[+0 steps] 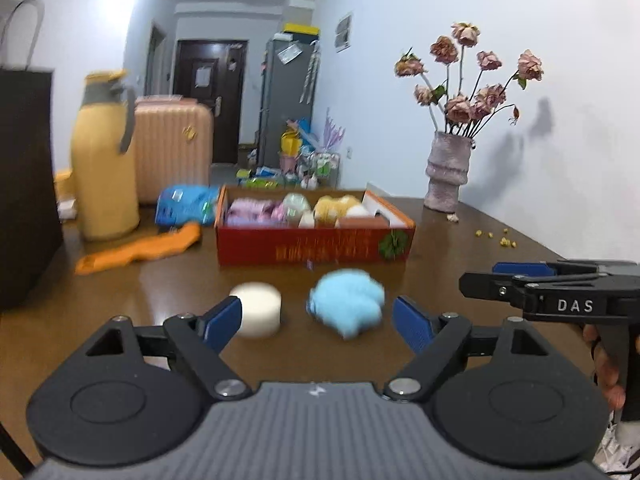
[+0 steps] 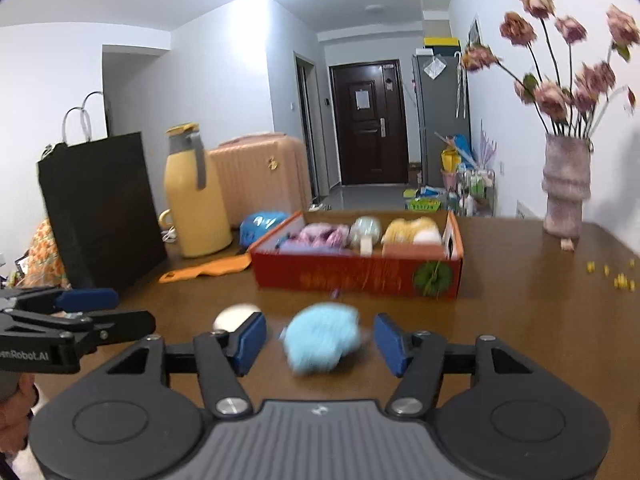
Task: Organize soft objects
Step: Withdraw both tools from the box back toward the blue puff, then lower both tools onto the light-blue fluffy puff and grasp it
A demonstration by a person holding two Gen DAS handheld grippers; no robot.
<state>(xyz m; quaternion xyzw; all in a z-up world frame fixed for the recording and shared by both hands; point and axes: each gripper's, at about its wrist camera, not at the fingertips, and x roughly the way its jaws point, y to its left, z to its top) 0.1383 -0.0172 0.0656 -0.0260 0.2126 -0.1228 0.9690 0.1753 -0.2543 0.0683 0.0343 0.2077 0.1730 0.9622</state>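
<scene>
Both grippers open and empty, left gripper (image 1: 316,318) and right gripper (image 2: 320,344) nearing the blue puff (image 2: 322,336) — they could collide or knock it away.

Brown wooden table (image 1: 460,240) carrying red box (image 1: 314,245) of soft items. Blue fluffy toy (image 1: 347,303) and white round sponge (image 1: 258,309) lying before box. Orange cloth (image 1: 138,250), blue packet (image 1: 186,204), yellow jug (image 1: 105,160), black bag (image 2: 100,208), vase (image 1: 448,172), yellow crumbs (image 1: 496,238) sitting around.
</scene>
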